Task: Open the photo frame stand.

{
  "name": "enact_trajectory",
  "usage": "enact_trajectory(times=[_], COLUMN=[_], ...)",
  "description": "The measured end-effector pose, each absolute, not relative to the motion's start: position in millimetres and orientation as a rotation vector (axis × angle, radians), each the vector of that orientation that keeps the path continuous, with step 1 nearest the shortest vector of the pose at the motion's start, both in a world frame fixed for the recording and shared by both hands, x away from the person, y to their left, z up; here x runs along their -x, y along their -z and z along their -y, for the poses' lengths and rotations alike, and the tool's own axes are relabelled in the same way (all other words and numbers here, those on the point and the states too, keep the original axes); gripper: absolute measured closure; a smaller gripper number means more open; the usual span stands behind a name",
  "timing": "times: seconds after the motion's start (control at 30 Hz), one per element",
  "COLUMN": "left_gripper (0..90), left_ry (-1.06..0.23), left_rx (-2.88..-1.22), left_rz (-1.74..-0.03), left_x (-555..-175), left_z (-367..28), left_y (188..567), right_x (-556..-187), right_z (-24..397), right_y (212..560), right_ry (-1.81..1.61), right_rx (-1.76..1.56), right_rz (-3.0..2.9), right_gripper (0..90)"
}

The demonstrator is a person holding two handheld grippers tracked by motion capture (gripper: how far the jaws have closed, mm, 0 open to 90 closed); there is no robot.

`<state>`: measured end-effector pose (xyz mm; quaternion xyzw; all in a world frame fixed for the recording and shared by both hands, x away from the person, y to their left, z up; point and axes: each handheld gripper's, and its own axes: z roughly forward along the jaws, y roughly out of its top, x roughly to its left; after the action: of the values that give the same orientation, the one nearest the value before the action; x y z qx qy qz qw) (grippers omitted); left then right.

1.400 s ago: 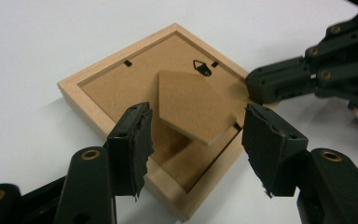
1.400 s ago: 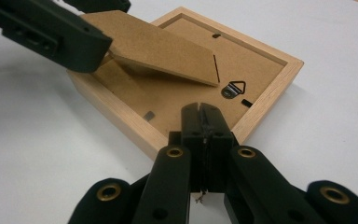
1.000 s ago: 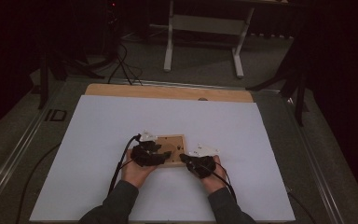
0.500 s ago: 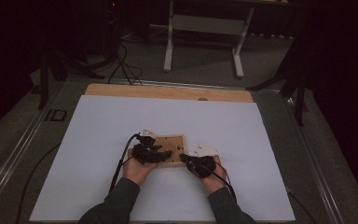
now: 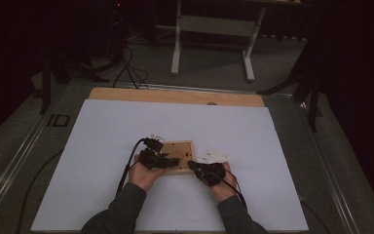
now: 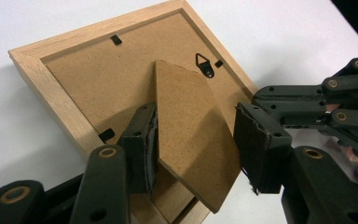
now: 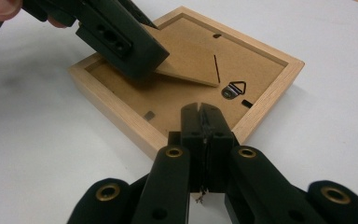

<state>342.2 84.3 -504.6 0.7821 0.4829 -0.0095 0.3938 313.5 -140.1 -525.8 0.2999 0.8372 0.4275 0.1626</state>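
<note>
Near the front edge of the surface, around its middle: a light wooden picture frame [image 5: 177,157], face down, brown fibreboard back upward, flat on the white sheet [image 5: 102,126].
Surface: white sheet over most of it, bare wooden strip [image 5: 175,95] along the far edge.
Frame back: small black triangular hanging ring [image 6: 205,64] near one side; small black retaining tabs [image 6: 115,40] along the inner rim.
Easel stand: brown fibreboard leg [image 6: 193,130], hinged to the frame back, tilted up off it, free end raised over the frame's near side.
Left gripper [image 6: 197,137]: over the left part of the frame, jaws half open and just now closing, one on each side of the fibreboard leg; left pad at the leg's edge, right pad apart from it; contact on the left cannot be told for sure.
Right gripper [image 7: 201,122]: at the frame's right near corner, jaws pressed together with nothing between them, tips over the wooden rim there; touching or just above cannot be told.
Hands: left hand [image 5: 143,176] and right hand [image 5: 222,184] behind their grippers, dark sleeves [image 5: 121,212] in from the front edge.
</note>
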Motion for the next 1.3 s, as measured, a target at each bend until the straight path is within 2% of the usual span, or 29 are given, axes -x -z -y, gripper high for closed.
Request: enact_trajectory(times=[0.3, 0.73, 1.3], left_gripper=[52.3, 52.7, 53.1], left_ry=[-0.047, -0.199, -0.374], left_rx=[-2.034, -2.085, -2.068], left_rz=[-1.211, -1.123, -1.036], left_x=[-339.0, -327.0, -305.8], left_z=[-79.5, -73.0, -72.4], left_y=[502.5, 498.8, 502.2], right_x=[-313.9, -313.9, -322.0], right_z=[140.3, 141.1, 163.6], right_y=[525.5, 522.0, 494.7], right_ry=[-1.219, -1.219, -1.336], right_rx=[-0.852, -0.827, -0.917], right_rz=[-2.391, -2.405, -2.312], right_gripper=[87.3, 79.7, 73.4])
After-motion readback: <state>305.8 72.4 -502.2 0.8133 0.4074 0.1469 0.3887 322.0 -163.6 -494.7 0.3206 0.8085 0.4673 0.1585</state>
